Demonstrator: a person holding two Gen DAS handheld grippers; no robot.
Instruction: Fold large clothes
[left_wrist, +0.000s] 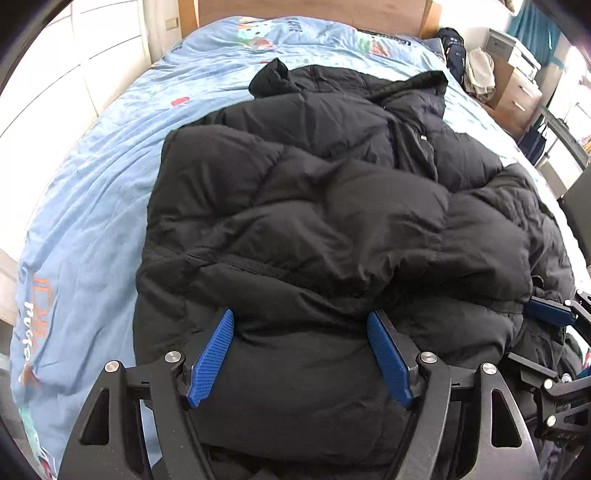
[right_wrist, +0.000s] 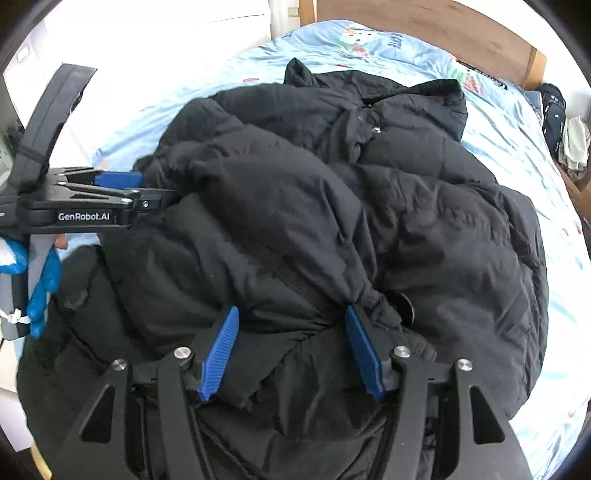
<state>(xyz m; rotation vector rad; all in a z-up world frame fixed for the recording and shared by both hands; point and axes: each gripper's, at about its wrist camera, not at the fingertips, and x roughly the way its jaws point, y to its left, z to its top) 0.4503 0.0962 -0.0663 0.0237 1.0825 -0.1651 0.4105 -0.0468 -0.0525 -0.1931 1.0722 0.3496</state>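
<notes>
Seemingly midway, both sleeves lay folded across the black puffer jacket (left_wrist: 314, 206) on the bed (left_wrist: 92, 184), while the left gripper (left_wrist: 300, 321) and right gripper (right_wrist: 291, 317), jaws parted wide, each straddled its bunched near hem, firm hold uncertain.

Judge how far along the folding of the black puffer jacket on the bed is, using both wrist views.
Done: the black puffer jacket lies on the blue bedsheet with a sleeve already folded across its body. In hand: the left gripper and right gripper each have bulky padding bunched between their fingers at the near edge; whether the pads press on it is unclear. Left: doubling the body toward the collar and flattening it.
</notes>
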